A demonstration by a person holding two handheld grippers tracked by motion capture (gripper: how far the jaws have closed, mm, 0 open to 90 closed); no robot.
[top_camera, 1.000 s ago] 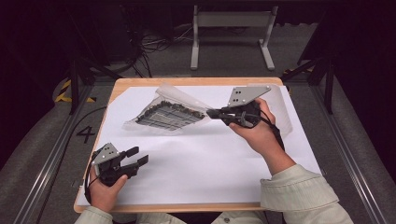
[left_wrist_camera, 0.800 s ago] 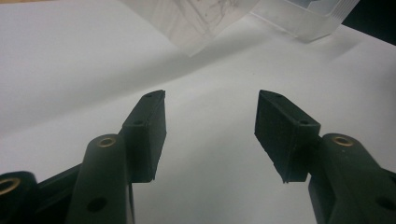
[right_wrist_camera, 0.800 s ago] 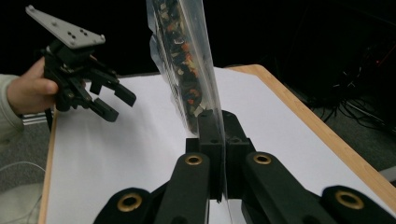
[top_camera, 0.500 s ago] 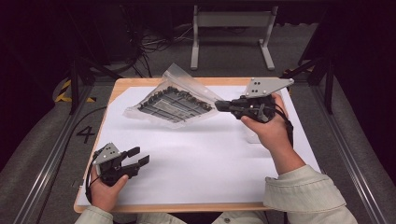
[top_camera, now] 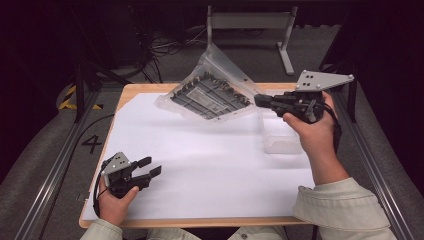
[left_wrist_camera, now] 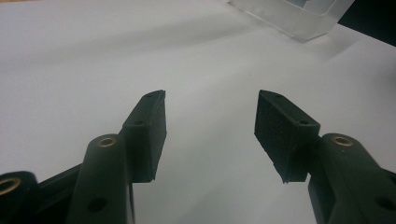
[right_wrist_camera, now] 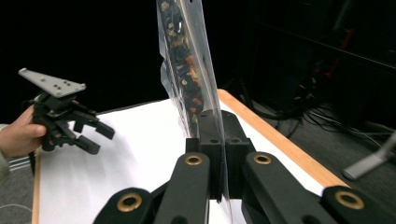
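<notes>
A black number 4 is painted on the grey floor just left of the table. Yellow and black stripes are on the floor farther back on the left. No other writing can be read.

The table is wood with a big white sheet over most of its top. Wood shows along the near, far and right edges. Behind the table the room is dark, with a tangle of cables on the floor and a grey metal stand.

The right gripper is up in the air at the far right. Its jaws are pressed together on the edge of a clear bag. The bag hangs tilted over the far side of the table, off the sheet. It holds dark bits with some orange and pale ones.

A clear box sits on the sheet, right under the right hand.

The left gripper is at the near left corner, low over the sheet. Its jaws are apart with nothing in them. The middle of the sheet has lots of room.
</notes>
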